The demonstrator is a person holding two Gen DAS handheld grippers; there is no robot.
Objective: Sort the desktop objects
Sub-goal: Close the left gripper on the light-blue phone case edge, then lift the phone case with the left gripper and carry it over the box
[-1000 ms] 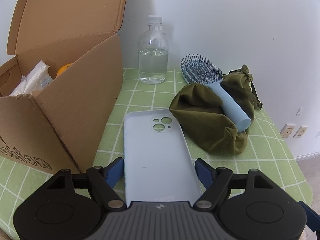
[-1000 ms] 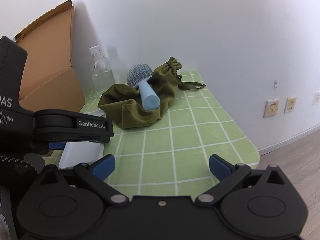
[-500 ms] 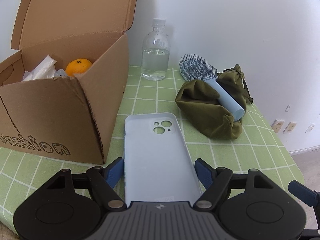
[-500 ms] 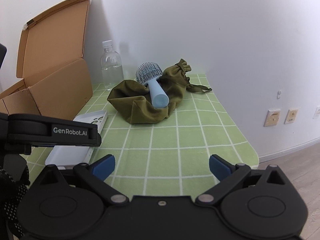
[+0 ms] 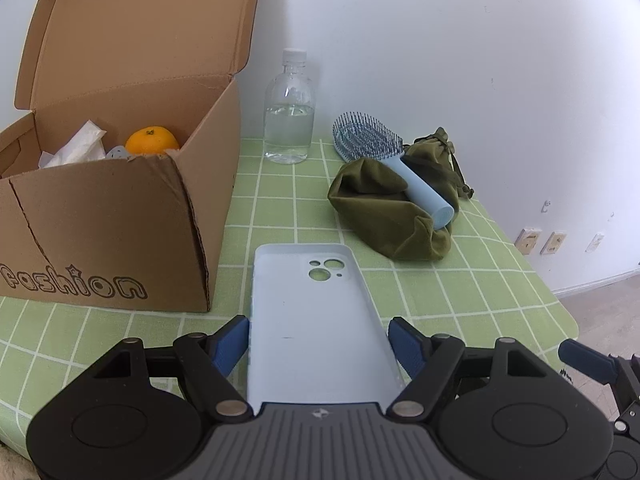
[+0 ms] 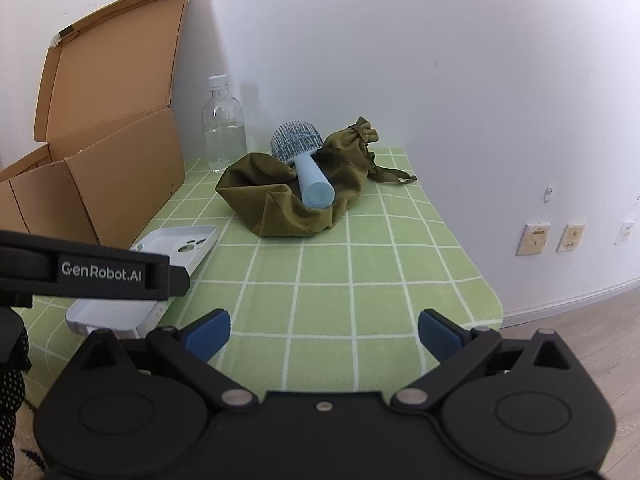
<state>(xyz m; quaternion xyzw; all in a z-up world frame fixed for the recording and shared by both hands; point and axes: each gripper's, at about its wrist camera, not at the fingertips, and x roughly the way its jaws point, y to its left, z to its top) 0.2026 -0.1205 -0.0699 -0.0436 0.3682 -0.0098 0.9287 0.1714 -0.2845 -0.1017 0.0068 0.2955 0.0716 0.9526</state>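
My left gripper (image 5: 319,342) is shut on a pale blue phone case (image 5: 312,320), its blue pads touching both long edges; the case is held above the green checked tablecloth (image 5: 460,292). The case also shows in the right wrist view (image 6: 160,264). My right gripper (image 6: 323,330) is open and empty over the tablecloth's front right part. A blue hairbrush (image 5: 396,164) lies on an olive drawstring bag (image 5: 384,208) at the back right. A clear water bottle (image 5: 290,112) stands by the wall.
An open cardboard box (image 5: 112,216) marked "fashion" stands at the left, its lid up; it holds an orange (image 5: 151,141) and white tissue (image 5: 76,150). The table's right edge (image 6: 472,264) drops to a wooden floor. Wall sockets (image 6: 552,238) are at the right.
Both grippers have pulled back and up from the table. The left gripper still holds the phone case, and the inside of the box with the orange has come into view.
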